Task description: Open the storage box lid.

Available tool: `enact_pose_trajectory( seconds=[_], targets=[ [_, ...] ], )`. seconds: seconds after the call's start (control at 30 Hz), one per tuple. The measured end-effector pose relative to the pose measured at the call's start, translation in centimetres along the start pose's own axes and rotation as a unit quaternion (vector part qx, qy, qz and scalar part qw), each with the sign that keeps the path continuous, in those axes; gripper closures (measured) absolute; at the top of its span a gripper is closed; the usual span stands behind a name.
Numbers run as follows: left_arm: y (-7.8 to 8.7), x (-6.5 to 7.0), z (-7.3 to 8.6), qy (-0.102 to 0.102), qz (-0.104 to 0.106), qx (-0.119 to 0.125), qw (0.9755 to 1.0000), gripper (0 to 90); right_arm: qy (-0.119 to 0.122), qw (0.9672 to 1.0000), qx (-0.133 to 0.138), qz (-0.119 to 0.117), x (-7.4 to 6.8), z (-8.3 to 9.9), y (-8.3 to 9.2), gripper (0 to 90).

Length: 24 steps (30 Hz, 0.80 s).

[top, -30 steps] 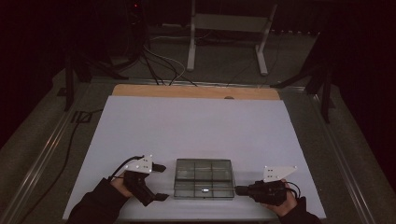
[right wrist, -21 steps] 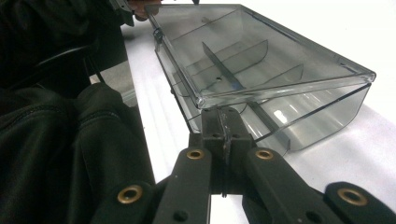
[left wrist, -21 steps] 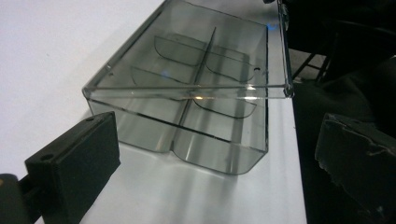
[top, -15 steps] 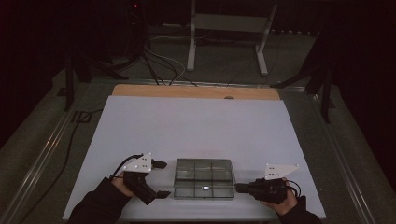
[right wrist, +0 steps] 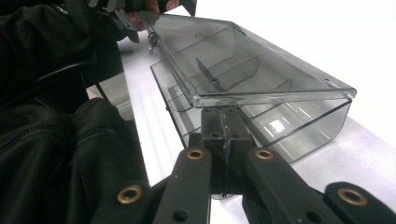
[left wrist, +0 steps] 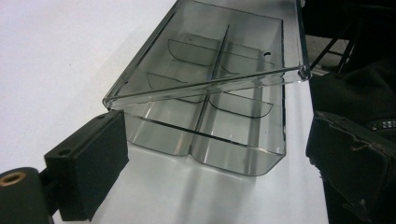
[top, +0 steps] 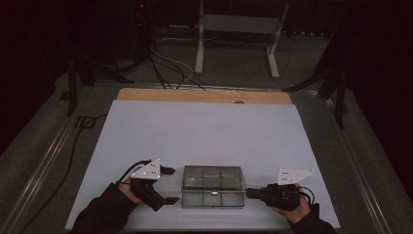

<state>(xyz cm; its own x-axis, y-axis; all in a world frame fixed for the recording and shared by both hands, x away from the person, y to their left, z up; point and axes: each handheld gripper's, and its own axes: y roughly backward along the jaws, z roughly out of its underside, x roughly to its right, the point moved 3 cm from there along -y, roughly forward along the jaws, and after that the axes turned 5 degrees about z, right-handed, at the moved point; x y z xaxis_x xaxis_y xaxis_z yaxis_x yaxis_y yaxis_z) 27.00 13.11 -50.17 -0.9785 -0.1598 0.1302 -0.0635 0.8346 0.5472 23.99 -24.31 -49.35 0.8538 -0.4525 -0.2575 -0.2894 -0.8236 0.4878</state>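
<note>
Beside clear divided box (top: 213,186): left hand-held gripper (top: 170,185) jaws apart, right hand-held gripper (top: 249,193) jaws together under lid (right wrist: 243,70).

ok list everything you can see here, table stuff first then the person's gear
compartment box: 1, clear smoky plastic with inner dividers, near edge of the table between the two tongs; its lid is lifted slightly above the base
table cover: 1, white, spread over the table
wooden edge: 1, light brown, along the table's far side
metal stand: 1, pale grey, on the floor beyond the table
cables: several, dark, on the floor behind the table
left tongs: 1, black, jaws open beside the box's left end
right tongs: 1, black, jaws closed at the box's right end, just under the lid's edge
sleeves: 2, dark, at the bottom edge
</note>
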Motion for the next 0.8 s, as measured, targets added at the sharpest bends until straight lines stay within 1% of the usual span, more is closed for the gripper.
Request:
enact_pose_trajectory(
  seconds=[0.07, 0.23, 0.3, 0.37, 0.4, 0.43, 0.47, 0.57, 0.7, 0.77, 0.8],
  targets=[
    [0.0, -0.1, -0.2, -0.004, -0.005, 0.000, 1.0000, 7.8, -0.004, 1.0000, 0.001, 0.001, 0.1, -0.1, 0.0, 90.0],
    [-0.1, -0.4, -0.4, -0.013, -0.017, 0.000, 0.9998, 9.2, -0.004, 1.0000, 0.005, 0.006, 0.2, -0.3, 0.1, 90.0],
    [-0.1, -0.6, -0.4, -0.016, -0.021, 0.003, 0.9996, 12.2, -0.006, 0.9999, 0.006, 0.006, 0.2, -0.4, 0.1, 90.0],
    [0.0, -0.7, -0.4, -0.019, -0.024, 0.005, 0.9995, 12.8, -0.006, 0.9999, 0.007, 0.007, 0.2, -0.5, 0.1, 90.0],
    [0.0, -0.8, -0.4, -0.024, -0.031, 0.006, 0.9992, 13.4, -0.006, 0.9999, 0.007, 0.009, 0.3, -0.5, 0.2, 90.0],
    [0.0, -0.8, -0.5, -0.024, -0.036, 0.007, 0.9990, 14.8, -0.009, 0.9999, 0.008, 0.010, 0.3, -0.6, 0.2, 90.0],
    [0.0, -0.9, -0.5, -0.024, -0.038, 0.008, 0.9989, 16.8, -0.011, 0.9999, 0.008, 0.010, 0.3, -0.6, 0.2, 90.0],
    [0.0, -1.1, -0.5, -0.029, -0.047, 0.007, 0.9984, 17.7, -0.011, 0.9998, 0.011, 0.011, 0.4, -0.7, 0.2, 90.0],
    [-0.3, -1.2, -0.5, -0.035, -0.059, 0.006, 0.9976, 21.9, -0.016, 0.9997, 0.014, 0.011, 0.4, -0.9, 0.2, 90.0],
    [-0.4, -1.3, -0.5, -0.034, -0.060, 0.006, 0.9976, 24.2, -0.016, 0.9997, 0.014, 0.012, 0.4, -0.9, 0.2, 90.0],
    [-0.4, -1.3, -0.5, -0.040, -0.063, 0.007, 0.9972, 24.2, -0.016, 0.9997, 0.016, 0.012, 0.4, -1.0, 0.3, 90.0]
  ],
)
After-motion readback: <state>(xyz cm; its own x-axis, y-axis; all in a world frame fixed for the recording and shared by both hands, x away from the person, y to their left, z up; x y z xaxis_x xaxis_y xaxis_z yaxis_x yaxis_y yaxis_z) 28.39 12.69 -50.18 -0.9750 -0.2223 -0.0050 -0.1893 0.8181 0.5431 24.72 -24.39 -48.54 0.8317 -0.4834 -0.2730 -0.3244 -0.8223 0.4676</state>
